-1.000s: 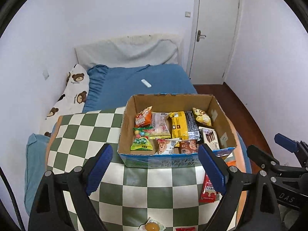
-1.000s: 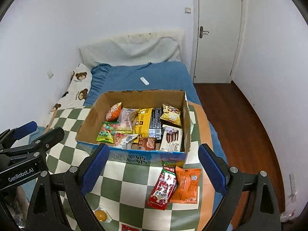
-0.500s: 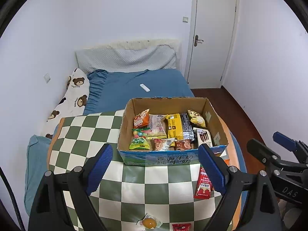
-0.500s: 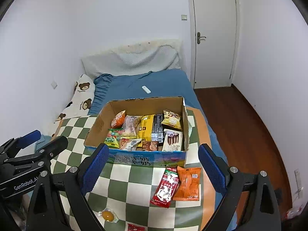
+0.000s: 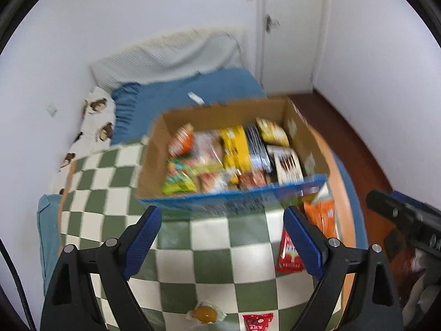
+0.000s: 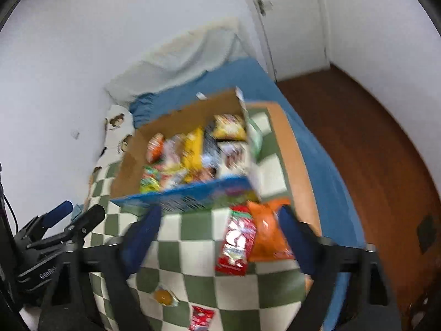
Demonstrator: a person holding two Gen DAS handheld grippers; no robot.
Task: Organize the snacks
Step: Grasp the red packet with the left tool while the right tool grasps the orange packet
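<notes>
A cardboard box [image 5: 308, 149] [image 6: 129, 162] with a blue front holds several snack packets and stands on a green-and-white checkered cloth [image 5: 228, 256] [image 6: 198, 259]. Loose on the cloth near the box's right front corner lie a red packet [image 5: 288, 253] [image 6: 237, 242] and an orange packet [image 5: 322, 215] [image 6: 267, 234]. A clear-wrapped yellow sweet [image 5: 205, 314] [image 6: 164, 296] and a small red packet [image 5: 257, 321] [image 6: 201, 317] lie nearer me. My left gripper [image 5: 223, 242] is open and empty, short of the box. My right gripper [image 6: 220, 242] is open and empty above the red and orange packets. Both views are motion-blurred.
The cloth covers a surface on a blue bed [image 5: 215, 88] with a bear-print pillow [image 5: 93, 127] at left. A white remote [image 5: 195, 98] lies on the bed behind the box. Wooden floor [image 6: 372, 149] and a white door [image 5: 292, 27] are to the right.
Both grippers have swung down and closer to the cloth; the right one has tilted and moved over the red and orange packets. Both stay open and empty.
</notes>
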